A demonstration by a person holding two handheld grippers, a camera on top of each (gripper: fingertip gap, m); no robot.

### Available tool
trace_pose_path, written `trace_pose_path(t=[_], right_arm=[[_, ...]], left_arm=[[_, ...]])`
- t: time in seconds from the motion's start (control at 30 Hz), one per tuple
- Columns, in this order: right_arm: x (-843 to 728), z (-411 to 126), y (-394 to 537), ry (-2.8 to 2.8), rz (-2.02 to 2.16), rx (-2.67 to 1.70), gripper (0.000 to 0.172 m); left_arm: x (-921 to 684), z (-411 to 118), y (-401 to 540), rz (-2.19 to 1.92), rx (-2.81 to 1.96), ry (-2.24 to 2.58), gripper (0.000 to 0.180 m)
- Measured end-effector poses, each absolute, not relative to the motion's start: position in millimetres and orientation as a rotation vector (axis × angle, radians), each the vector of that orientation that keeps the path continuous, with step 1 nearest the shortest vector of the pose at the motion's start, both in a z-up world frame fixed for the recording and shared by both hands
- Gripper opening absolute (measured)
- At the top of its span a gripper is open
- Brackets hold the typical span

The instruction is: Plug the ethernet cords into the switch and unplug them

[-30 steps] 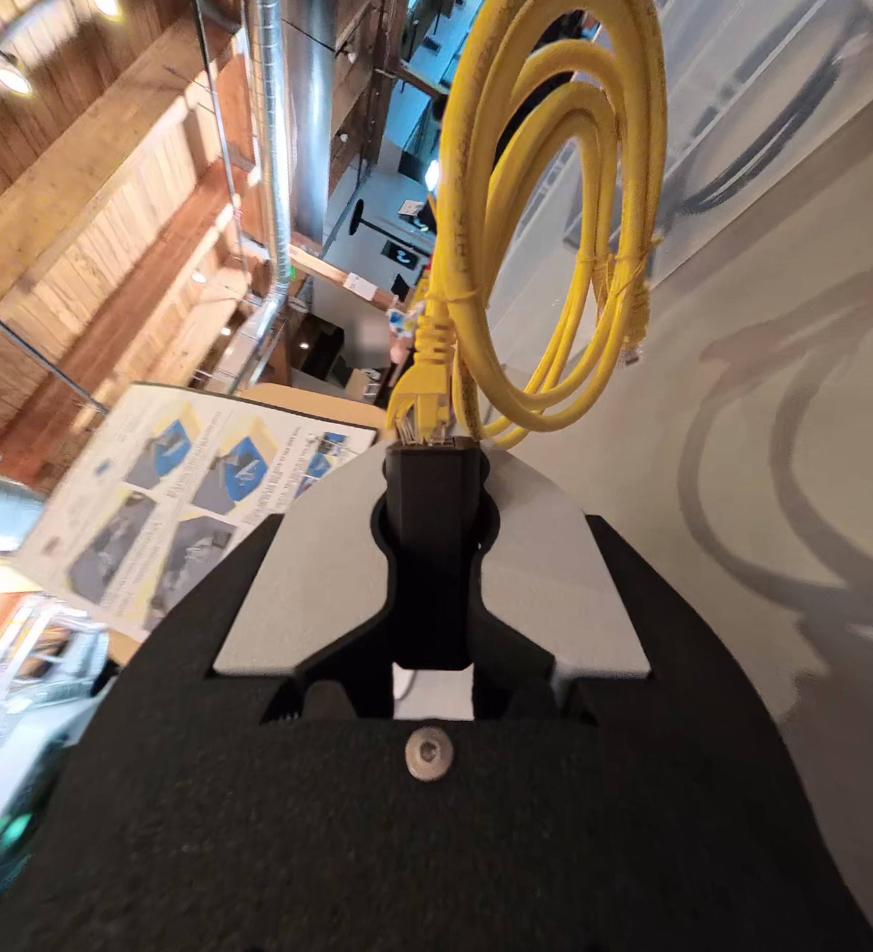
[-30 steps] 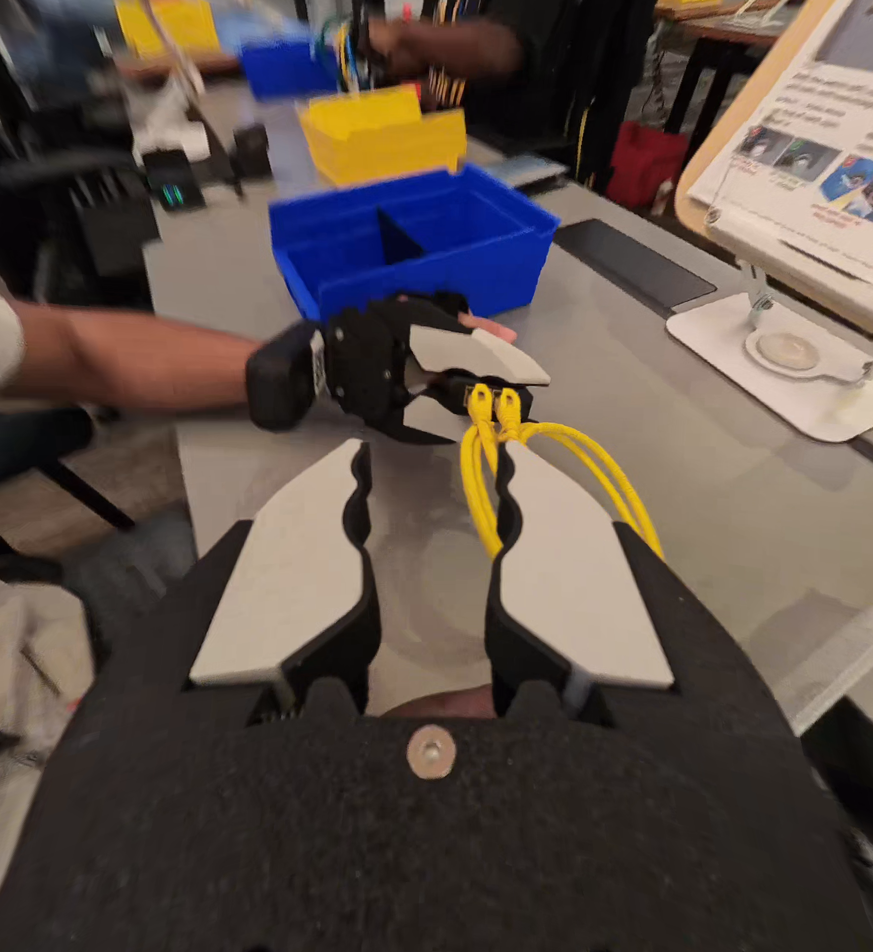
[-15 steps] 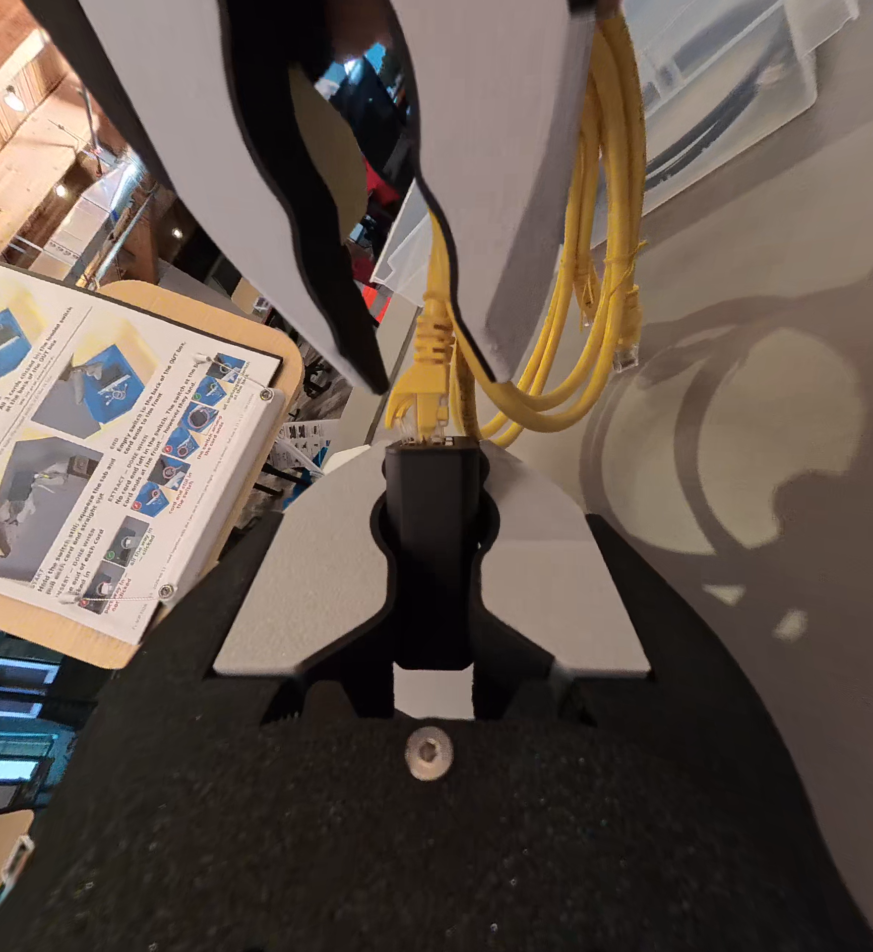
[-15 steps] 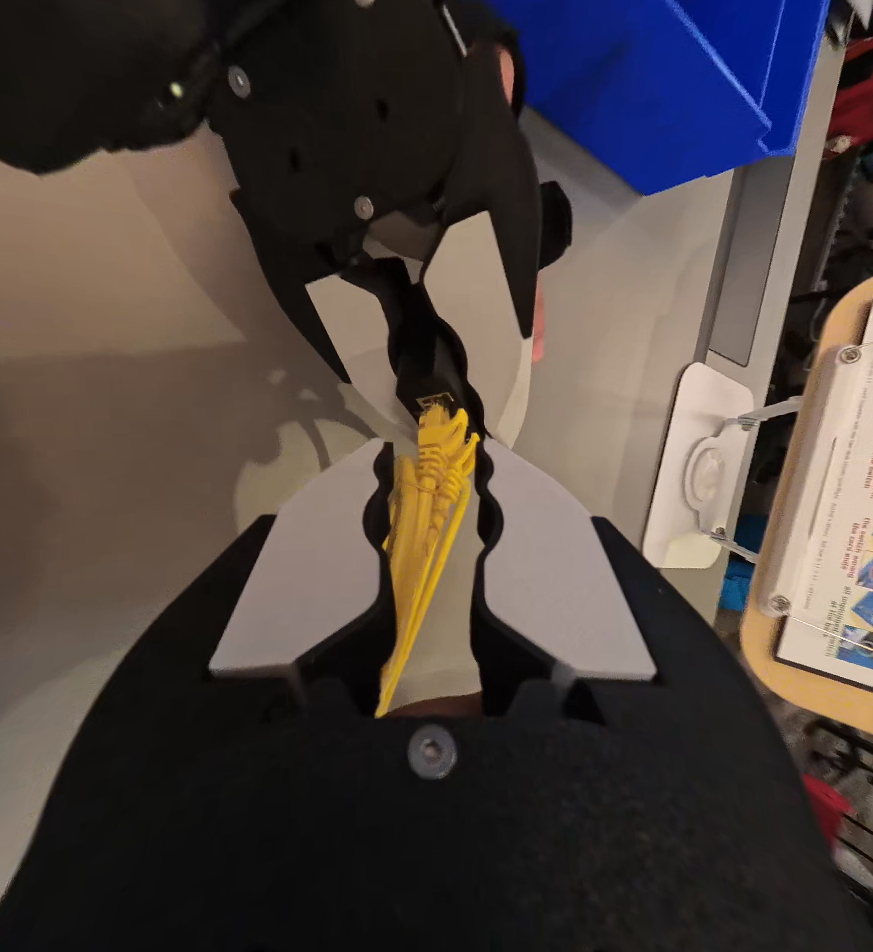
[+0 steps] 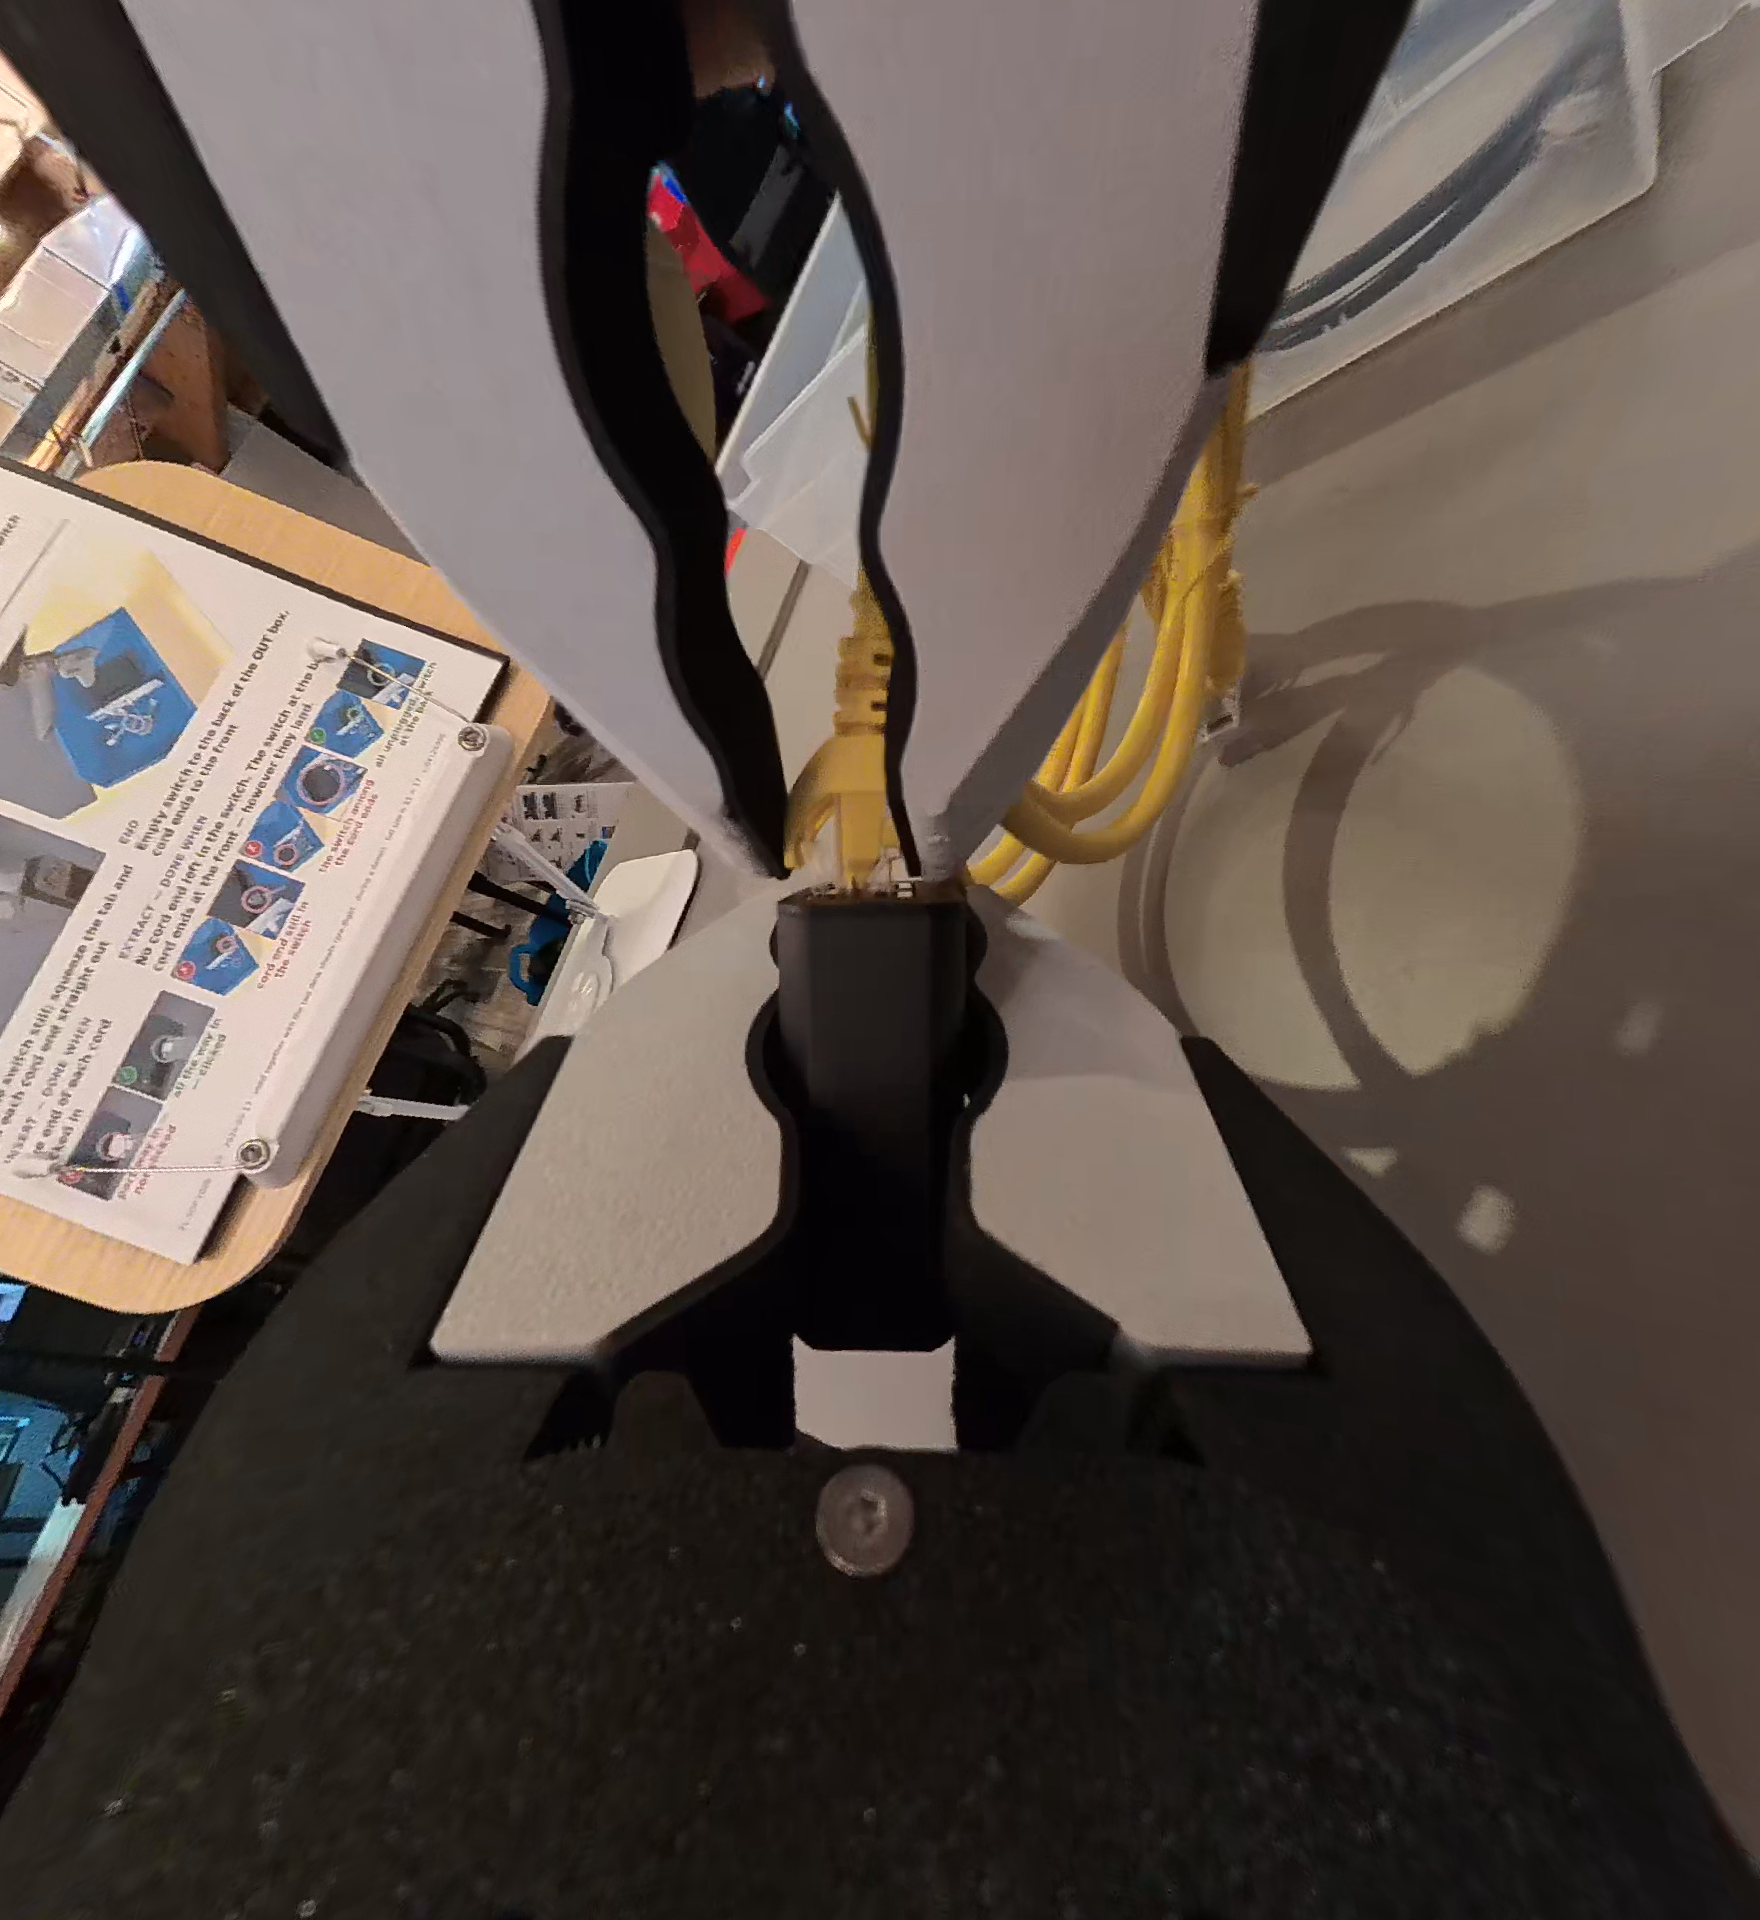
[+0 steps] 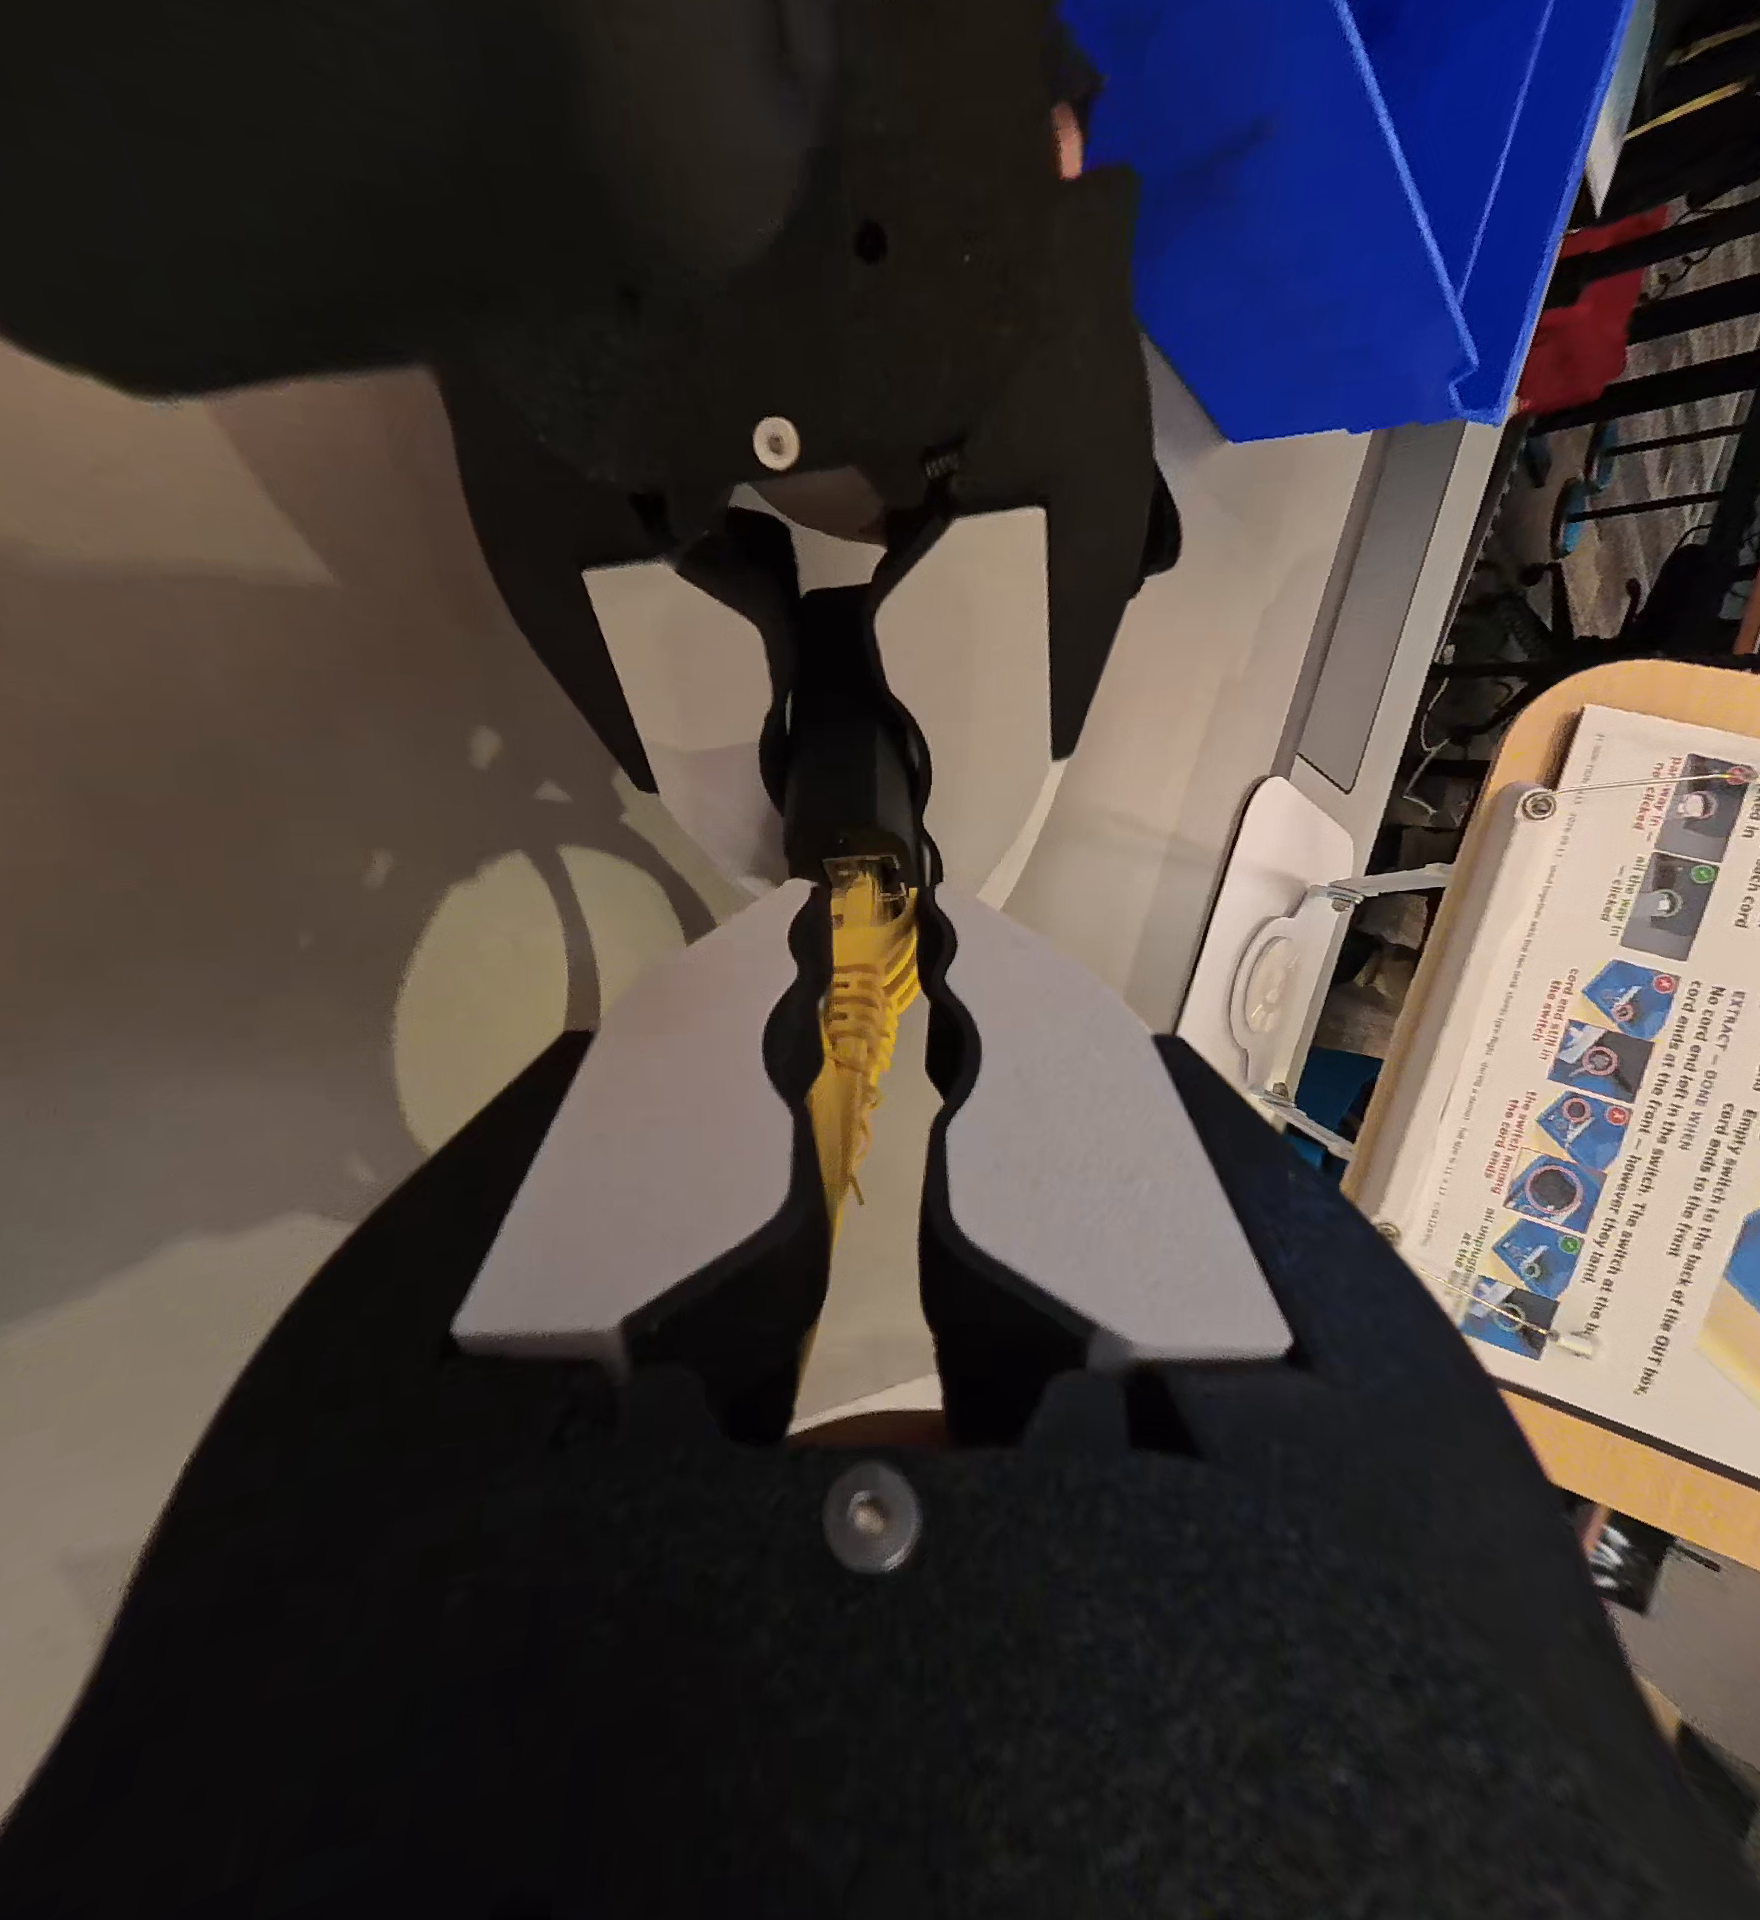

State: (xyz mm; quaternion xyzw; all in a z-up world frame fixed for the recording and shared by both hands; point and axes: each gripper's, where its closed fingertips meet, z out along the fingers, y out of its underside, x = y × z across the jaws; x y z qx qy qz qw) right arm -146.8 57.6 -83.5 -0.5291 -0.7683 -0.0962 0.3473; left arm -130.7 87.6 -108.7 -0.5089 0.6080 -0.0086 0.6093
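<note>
My left gripper [image 5: 871, 935] is shut on a small black switch [image 5: 871, 1091] and holds it above the grey table. Yellow ethernet cords are plugged into the switch's end, their plugs [image 5: 860, 748] side by side. The rest of the cords hangs in a tied coil [image 5: 1156, 707] to the right. My right gripper [image 6: 871, 914] faces the left one tip to tip. Its pads are closed on the yellow plug boots [image 6: 865, 987] right at the switch's port [image 6: 845, 769]. In the left wrist view its fingers [image 5: 1011, 416] come in from the top.
A blue bin [image 6: 1323, 187] stands behind the left gripper [image 6: 803, 364]. An instruction board [image 6: 1634, 1091] on a white stand [image 6: 1271, 935] is at the right. A clear plastic tub [image 5: 1478, 156] sits on the grey table [image 5: 1582, 520]. My right fingertips sit around 4 cm from my left ones.
My right gripper moved in from a distance to the switch and closed its fingers from wide open onto the yellow plugs. My left gripper kept its hold on the switch and tilted down towards the table.
</note>
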Motion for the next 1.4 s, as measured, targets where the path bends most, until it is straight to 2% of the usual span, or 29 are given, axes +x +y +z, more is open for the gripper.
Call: trace_pose_path(t=[0.37, 0.6, 0.67, 0.73, 0.9, 0.97, 1.13, 1.2, 1.3, 1.4], right_arm=[[-145.4, -93.0, 62.2, -2.002, -0.339, -1.324, 0.012], [-128.6, -69.0, 49.7, -1.983, -0.189, -1.300, 0.012], [-107.9, -58.4, 57.7, -1.954, -0.298, -1.309, 0.013], [-104.7, -46.4, 47.2, -1.917, -0.178, -1.341, 0.013], [-92.6, -26.3, 38.9, -1.869, -0.203, -1.323, 0.013], [-90.5, -9.8, 34.8, -1.810, -0.148, -1.322, 0.013], [-46.7, 82.3, 38.6, -1.567, -0.048, -1.336, 0.013], [-10.8, 99.2, 49.9, -1.499, -0.081, -1.382, 0.013], [43.6, 85.9, 67.7, -1.378, 0.004, -1.535, 0.013], [81.1, 45.0, 76.0, -1.216, 0.262, -1.672, 0.013]], left_arm=[[-133.2, -116.5, 95.0, 0.036, -1.241, 1.401, 0.025], [-152.9, -112.1, 114.3, -0.046, -1.291, 1.324, 0.026], [-146.8, -96.3, 105.4, -0.109, -1.229, 1.307, 0.026], [-137.3, -98.1, 93.1, -0.131, -1.191, 1.338, 0.026], [-142.8, -102.4, 99.5, -0.114, -1.214, 1.328, 0.026], [-148.4, -103.6, 108.0, -0.084, -1.248, 1.308, 0.026], [-163.9, -105.0, 129.6, -0.038, -1.361, 1.215, 0.025], [-168.4, -102.5, 134.4, -0.052, -1.389, 1.177, 0.025], [-170.9, -96.8, 135.6, -0.083, -1.396, 1.145, 0.025], [-168.8, -93.7, 132.1, -0.091, -1.381, 1.150, 0.025]])
